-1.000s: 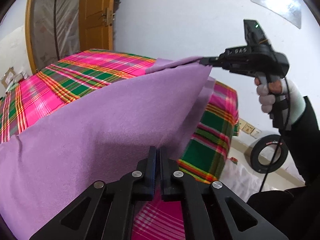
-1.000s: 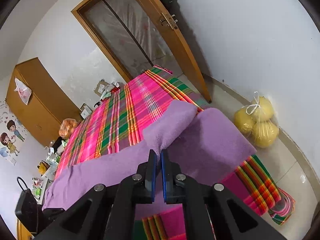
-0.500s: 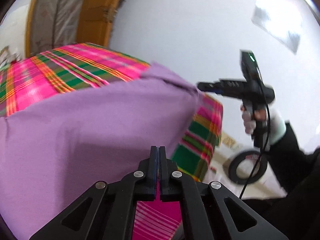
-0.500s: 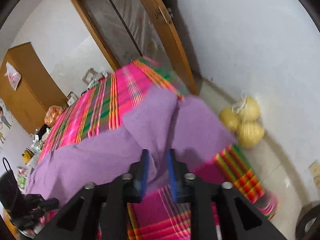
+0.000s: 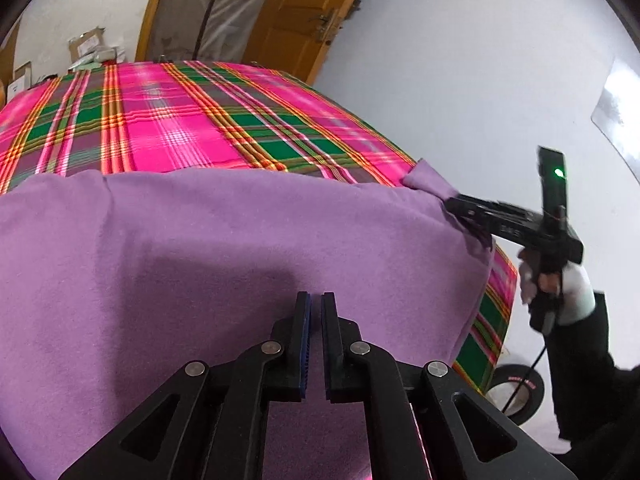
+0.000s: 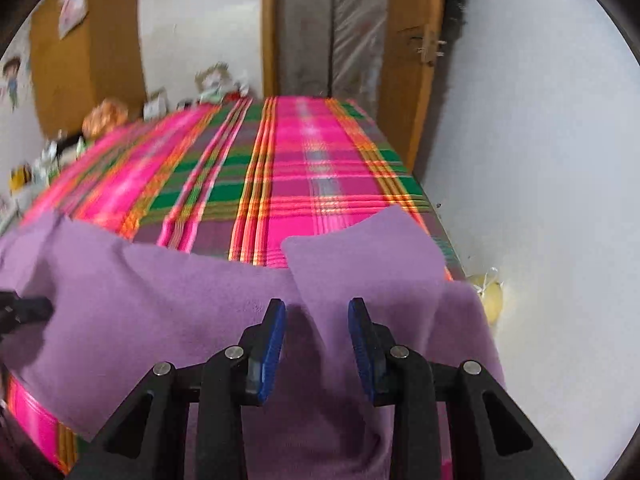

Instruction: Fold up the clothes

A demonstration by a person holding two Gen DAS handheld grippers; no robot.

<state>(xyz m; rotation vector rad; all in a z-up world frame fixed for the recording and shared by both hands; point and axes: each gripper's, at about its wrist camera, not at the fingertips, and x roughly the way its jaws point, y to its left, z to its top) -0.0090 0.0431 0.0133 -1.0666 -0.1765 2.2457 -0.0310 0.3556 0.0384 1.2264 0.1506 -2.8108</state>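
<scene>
A purple fleece cloth (image 5: 240, 264) lies spread over the near end of a pink and green plaid-covered bed (image 5: 168, 128). My left gripper (image 5: 316, 300) sits low over the cloth's near edge. Its jaws stand almost together, and purple fabric fills the thin slit between them. In the right wrist view my right gripper (image 6: 316, 308) has its jaws opening. A turned-over flap of the cloth (image 6: 360, 248) lies between and beyond the blue pads (image 6: 272, 344), which do not press it. The right gripper (image 5: 468, 210) also shows at the cloth's far right corner, held by a gloved hand (image 5: 572, 284).
A white wall (image 6: 540, 160) runs close along the bed's right side, with a bag of yellow fruit (image 6: 492, 292) on the floor. A wooden door (image 5: 296, 20) stands behind the bed. Boxes and clutter (image 6: 60, 148) line the left side. A black ring (image 5: 516, 392) lies on the floor.
The right gripper has opened and let go of the cloth corner. The cloth, held up before, now lies flat on the bed. Both grippers have rolled level and moved over the cloth.
</scene>
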